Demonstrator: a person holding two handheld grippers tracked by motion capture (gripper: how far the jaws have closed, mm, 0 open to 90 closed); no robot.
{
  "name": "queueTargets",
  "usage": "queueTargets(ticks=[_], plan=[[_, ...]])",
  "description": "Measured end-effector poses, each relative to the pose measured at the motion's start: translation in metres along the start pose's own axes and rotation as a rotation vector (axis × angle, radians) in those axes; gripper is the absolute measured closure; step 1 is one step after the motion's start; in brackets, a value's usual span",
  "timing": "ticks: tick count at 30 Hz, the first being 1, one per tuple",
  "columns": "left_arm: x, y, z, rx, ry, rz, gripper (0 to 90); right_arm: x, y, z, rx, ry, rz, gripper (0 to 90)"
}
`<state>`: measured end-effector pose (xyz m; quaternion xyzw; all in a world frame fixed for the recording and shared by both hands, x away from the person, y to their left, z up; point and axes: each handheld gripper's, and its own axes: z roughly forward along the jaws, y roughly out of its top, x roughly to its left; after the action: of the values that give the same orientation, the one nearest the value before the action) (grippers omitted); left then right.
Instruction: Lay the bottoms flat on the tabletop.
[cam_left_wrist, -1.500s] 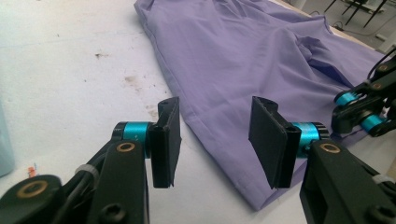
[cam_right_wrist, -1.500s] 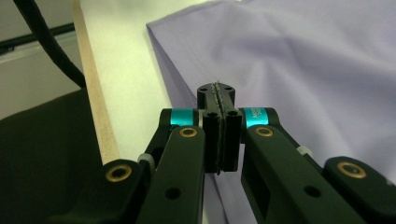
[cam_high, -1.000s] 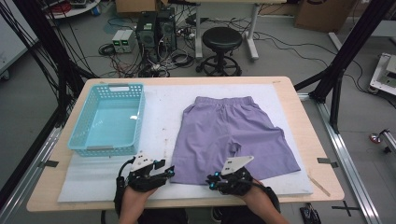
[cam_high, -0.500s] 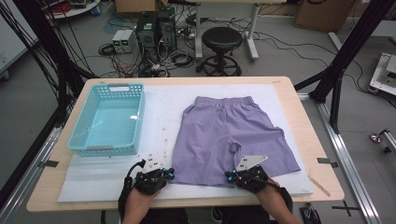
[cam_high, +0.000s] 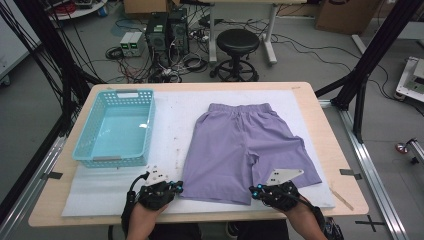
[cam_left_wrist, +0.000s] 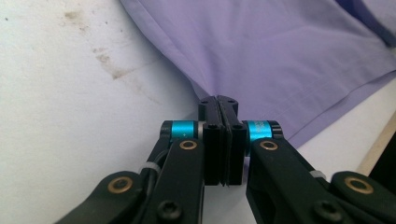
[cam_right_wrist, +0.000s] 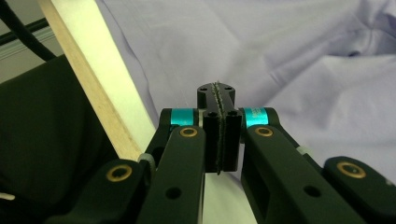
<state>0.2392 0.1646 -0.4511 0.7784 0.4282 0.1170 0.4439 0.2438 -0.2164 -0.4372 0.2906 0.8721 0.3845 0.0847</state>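
Lilac woven-fabric shorts (cam_high: 245, 145) lie flat on the white mat (cam_high: 170, 125) of the worktop, waistband at the far side, beside an empty turquoise plastic basket (cam_high: 116, 131). Left gripper (cam_high: 176, 187) and right gripper (cam_high: 256, 190) each sit at a near hem corner, jaws closed; whether cloth is pinched cannot be told. A clean fold would call for lifting both corners evenly, keeping the hem taut.

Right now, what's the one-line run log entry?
stage: hem pinch | left gripper: shut at purple shorts hem | right gripper: shut at other hem | teal basket: empty
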Motion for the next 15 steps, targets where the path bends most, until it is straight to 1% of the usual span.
queueTargets(ticks=[1,2,3,4,5,6,8,9,10,11,12,13,14,15], plan=[[0.0,0.001,0.0,-0.008,-0.001,-0.004,76.9,-0.002,-0.001,-0.002,-0.015,-0.009,0.012,86.7],[0.0,0.002,0.0,-0.021,0.006,-0.012,68.2,-0.004,0.0,-0.005,-0.034,-0.029,0.027,77.5],[0.0,0.002,0.001,-0.028,0.012,-0.022,58.7,-0.008,0.0,-0.007,-0.041,-0.053,0.047,70.5],[0.001,0.002,0.002,-0.028,0.007,-0.033,53.5,-0.01,0.0,-0.008,-0.045,-0.076,0.057,64.6],[0.001,0.001,0.004,-0.023,0.004,-0.032,52.8,-0.014,-0.002,-0.009,-0.04,-0.105,0.077,59.5],[0.0,0.001,0.006,-0.012,0.007,-0.026,52.9,-0.016,-0.004,-0.009,-0.03,-0.122,0.08,59.0],[-0.003,-0.001,0.012,0.019,0.003,-0.007,55.4,-0.018,-0.01,-0.006,0.026,-0.144,0.063,60.0],[-0.005,-0.002,0.014,0.028,0.009,0.009,60.2,-0.019,-0.014,-0.003,0.068,-0.146,0.056,66.9],[-0.008,-0.002,0.015,0.029,0.03,0.039,66.7,-0.018,-0.016,-0.001,0.081,-0.14,0.043,71.0],[-0.01,-0.002,0.015,0.034,0.04,0.05,75.8,-0.018,-0.017,-0.002,0.072,-0.134,0.039,85.5],[-0.01,-0.003,0.014,0.042,0.033,0.057,86.3,-0.017,-0.017,-0.003,0.075,-0.111,0.031,89.6],[-0.011,-0.003,0.013,0.046,0.031,0.065,87.7,-0.014,-0.017,-0.003,0.081,-0.123,0.011,90.0],[-0.012,-0.003,0.011,0.056,0.028,0.069,88.1,-0.013,-0.017,-0.004,0.086,-0.113,0.004,90.0],[-0.012,-0.003,0.01,0.065,0.026,0.074,88.2,-0.012,-0.017,-0.005,0.088,-0.093,0.021,90.0]])
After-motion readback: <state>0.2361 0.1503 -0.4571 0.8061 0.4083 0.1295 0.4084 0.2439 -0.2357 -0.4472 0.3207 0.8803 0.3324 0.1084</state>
